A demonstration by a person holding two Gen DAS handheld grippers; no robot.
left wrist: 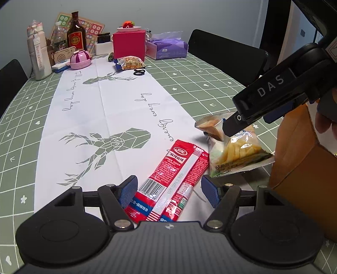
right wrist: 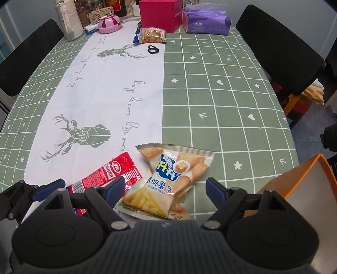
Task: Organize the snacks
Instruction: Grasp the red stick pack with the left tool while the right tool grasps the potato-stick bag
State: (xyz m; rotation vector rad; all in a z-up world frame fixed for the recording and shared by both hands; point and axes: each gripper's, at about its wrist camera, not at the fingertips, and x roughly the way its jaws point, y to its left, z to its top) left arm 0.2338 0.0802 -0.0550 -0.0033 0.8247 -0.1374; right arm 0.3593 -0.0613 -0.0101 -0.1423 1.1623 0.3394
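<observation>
Now both tools hang low over the near edge of the counter point(right wrist: 210, 88), each lined up on its own packet.

Left hand-held gripper point(left wrist: 168, 190): jaws spread, blue pads standing either side of the red packet point(left wrist: 177, 177), which lies flat on the white cloth runner point(left wrist: 105, 109). Pads look clear of the wrapper; nothing pinched.

Right hand-held gripper point(right wrist: 164, 189): jaws spread, straddling the lower end of the potato stick bag point(right wrist: 168, 179). Bag lies flat, half on the runner's edge, half on the green checked cloth, touching or slightly overlapping the red packet. Nothing pinched here either.

Just right of the bag sits the orange bin point(right wrist: 305, 175), open mouth facing this way, probably where the snacks go.

Step in hand, by my reading: the approach before pick-up, one snack per hand. Next move calls for lowering each pair of pads to the wrapper and closing gently; both packets are thin and slippery and may slide or crumple.

Further off: another snack bag point(right wrist: 152, 35) near the red box point(right wrist: 160, 14), not yet collected.
</observation>
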